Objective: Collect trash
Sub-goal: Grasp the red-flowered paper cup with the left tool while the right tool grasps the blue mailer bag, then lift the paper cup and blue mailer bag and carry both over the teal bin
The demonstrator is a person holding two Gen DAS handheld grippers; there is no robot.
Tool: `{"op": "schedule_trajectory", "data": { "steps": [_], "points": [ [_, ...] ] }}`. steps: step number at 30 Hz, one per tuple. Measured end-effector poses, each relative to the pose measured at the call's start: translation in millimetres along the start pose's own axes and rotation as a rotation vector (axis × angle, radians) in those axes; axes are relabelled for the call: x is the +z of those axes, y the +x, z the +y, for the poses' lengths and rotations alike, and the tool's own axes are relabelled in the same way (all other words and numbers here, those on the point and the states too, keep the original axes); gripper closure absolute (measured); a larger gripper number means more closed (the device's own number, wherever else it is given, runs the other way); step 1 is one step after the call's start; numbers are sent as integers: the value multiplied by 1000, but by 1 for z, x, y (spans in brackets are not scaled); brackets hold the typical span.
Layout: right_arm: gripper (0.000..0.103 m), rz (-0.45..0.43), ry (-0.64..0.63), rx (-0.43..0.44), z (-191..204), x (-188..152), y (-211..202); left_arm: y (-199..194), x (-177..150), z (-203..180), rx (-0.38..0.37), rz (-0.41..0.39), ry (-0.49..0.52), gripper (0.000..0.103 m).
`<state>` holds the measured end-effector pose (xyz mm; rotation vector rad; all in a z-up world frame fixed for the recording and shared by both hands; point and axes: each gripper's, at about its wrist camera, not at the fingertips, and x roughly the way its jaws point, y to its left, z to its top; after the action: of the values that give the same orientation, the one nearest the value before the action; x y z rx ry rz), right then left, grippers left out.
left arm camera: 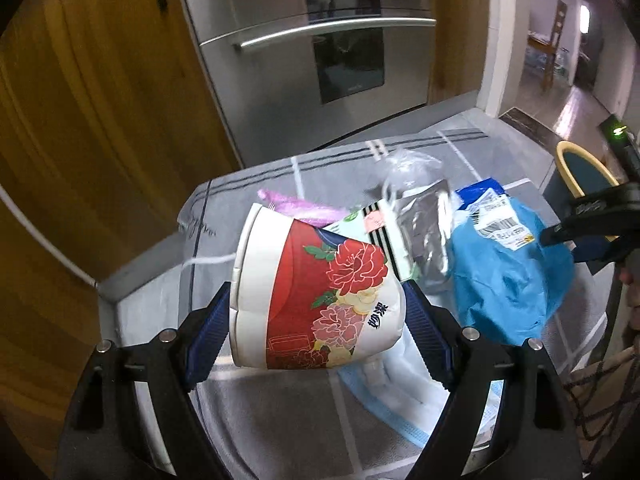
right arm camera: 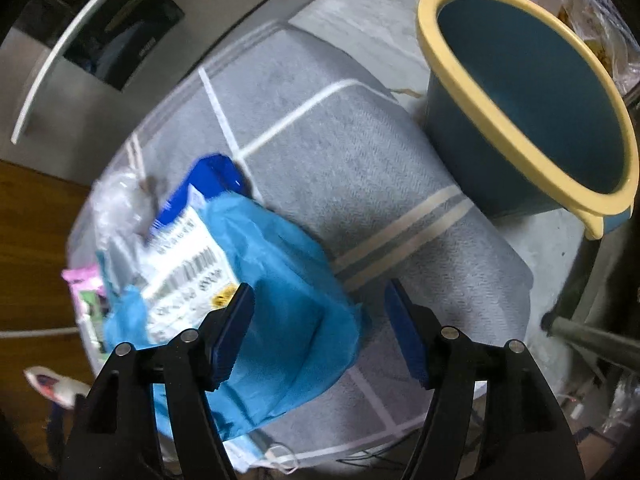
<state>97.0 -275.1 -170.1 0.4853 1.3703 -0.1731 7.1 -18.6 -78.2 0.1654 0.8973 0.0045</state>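
Observation:
My left gripper (left arm camera: 318,328) is shut on a crushed paper cup (left arm camera: 316,296), white and red with flowers, held above the grey checked cloth (left arm camera: 280,412). A blue plastic mail bag (left arm camera: 508,276) with a white label lies to its right; it also shows in the right wrist view (right arm camera: 280,280). My right gripper (right arm camera: 320,332) is open and empty, its fingers over the bag's right edge. It shows from the side in the left wrist view (left arm camera: 560,236). The blue bin with a yellow rim (right arm camera: 532,104) stands beyond the cloth at the upper right.
Behind the cup lie a pink wrapper (left arm camera: 296,204), a striped packet (left arm camera: 380,236), a silver foil bag (left arm camera: 428,240) and clear plastic (left arm camera: 408,172). A blue face mask (left arm camera: 400,404) lies under the cup. A steel fridge (left arm camera: 320,40) and wooden cabinet (left arm camera: 100,120) stand behind.

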Motion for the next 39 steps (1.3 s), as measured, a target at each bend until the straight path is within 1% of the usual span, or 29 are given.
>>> {"op": "schedule_trajectory", "data": {
  "steps": [2, 4, 5, 6, 7, 8, 14, 16, 18, 21, 24, 27, 31, 35, 39],
  "points": [
    [35, 11, 5, -18, -1, 0, 6, 2, 1, -2, -10, 4, 9, 22],
    [62, 14, 9, -25, -1, 0, 9, 4, 3, -3, -18, 9, 8, 22],
    [80, 10, -1, -35, 0, 0, 8, 5, 4, -3, -26, 11, 3, 22],
    [86, -5, -19, -33, 3, 0, 6, 7, 5, -1, -32, 11, -1, 22],
    [90, -19, -29, -22, 5, 1, 3, 8, 5, -1, -35, 10, -4, 22],
    [98, -32, -37, -8, 7, 1, 0, 7, 5, -2, -37, 7, -6, 22],
    [99, -86, -66, 38, 13, 0, -24, 3, 10, -9, -65, -20, -12, 22],
    [99, -128, -117, 36, 20, 0, -41, 0, 12, -12, -72, -33, -7, 22],
    [99, -194, -197, 25, 31, 0, -62, -3, 13, -14, -77, -47, -5, 22],
    [99, -323, -336, 14, 51, -7, -103, -7, 16, -15, -81, -61, -8, 22],
    [100, -413, -408, 17, 61, -13, -131, -10, 18, -16, -82, -76, -2, 22],
    [100, -480, -444, 18, 59, -18, -154, -16, 21, -19, -79, -104, 12, 22],
    [100, -536, -440, 35, 55, -13, -176, -32, 29, -22, -112, -167, 8, 22],
    [100, -610, -418, 39, 43, -12, -209, -50, 37, -29, -164, -236, 40, 22],
    [100, -656, -381, 59, 24, -6, -229, -61, 42, -38, -201, -262, 47, 22]
  ]
}}
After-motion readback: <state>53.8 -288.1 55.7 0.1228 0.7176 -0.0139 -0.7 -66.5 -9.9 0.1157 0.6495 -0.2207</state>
